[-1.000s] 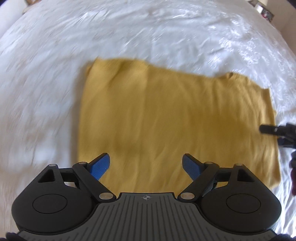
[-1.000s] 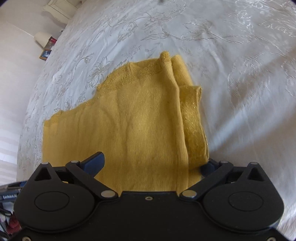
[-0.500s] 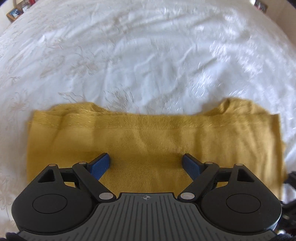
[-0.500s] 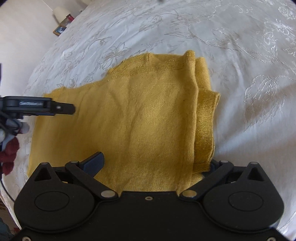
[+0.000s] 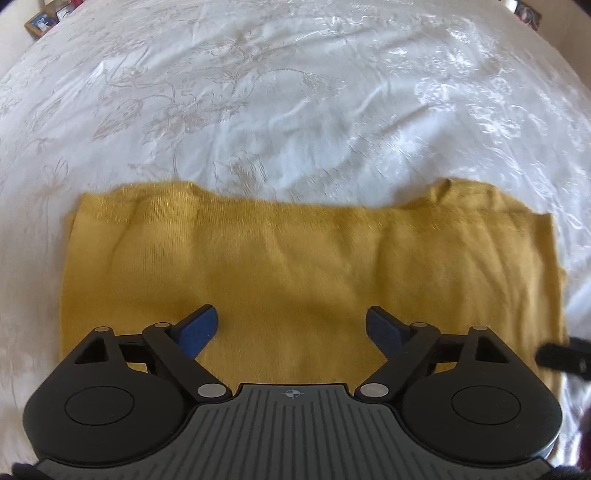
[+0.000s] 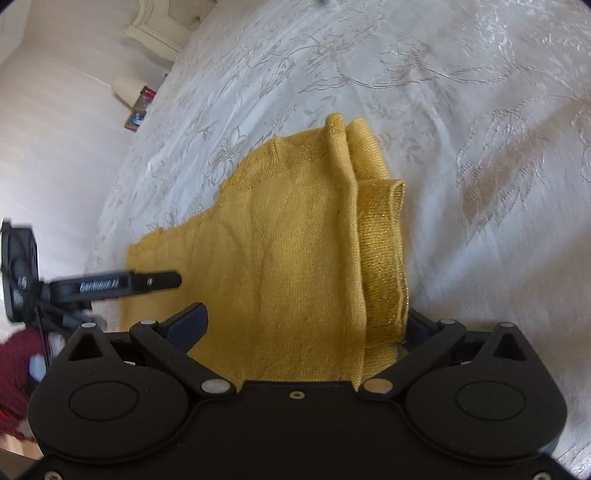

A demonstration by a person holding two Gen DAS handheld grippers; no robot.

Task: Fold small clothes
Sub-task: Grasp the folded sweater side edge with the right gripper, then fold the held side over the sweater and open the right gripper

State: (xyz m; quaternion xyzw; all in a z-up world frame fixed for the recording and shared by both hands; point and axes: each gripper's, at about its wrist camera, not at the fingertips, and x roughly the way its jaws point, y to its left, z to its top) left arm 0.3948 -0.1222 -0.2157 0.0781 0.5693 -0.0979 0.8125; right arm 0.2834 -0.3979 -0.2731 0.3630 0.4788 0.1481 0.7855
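Observation:
A small mustard-yellow knit garment (image 5: 310, 273) lies folded flat on the white bed; it also shows in the right wrist view (image 6: 288, 251), with stacked folded layers and a glittery hem along its right edge (image 6: 384, 251). My left gripper (image 5: 291, 328) is open and empty, hovering over the garment's near edge. My right gripper (image 6: 306, 325) is open, its jaws either side of the garment's near right end, the right finger hidden under the folded edge. The left gripper shows in the right wrist view (image 6: 155, 280) over the garment's left part.
The garment lies on a white embroidered bedspread (image 5: 295, 110) that fills both views. A cream nightstand (image 6: 159, 26) and small items (image 6: 140, 107) stand by the wall beyond the bed's edge. A framed picture (image 5: 40, 24) shows at the far left corner.
The left gripper's view swung from across the garment to along its long side and drew closer. The right gripper stayed over the folded end; the left gripper came into its view.

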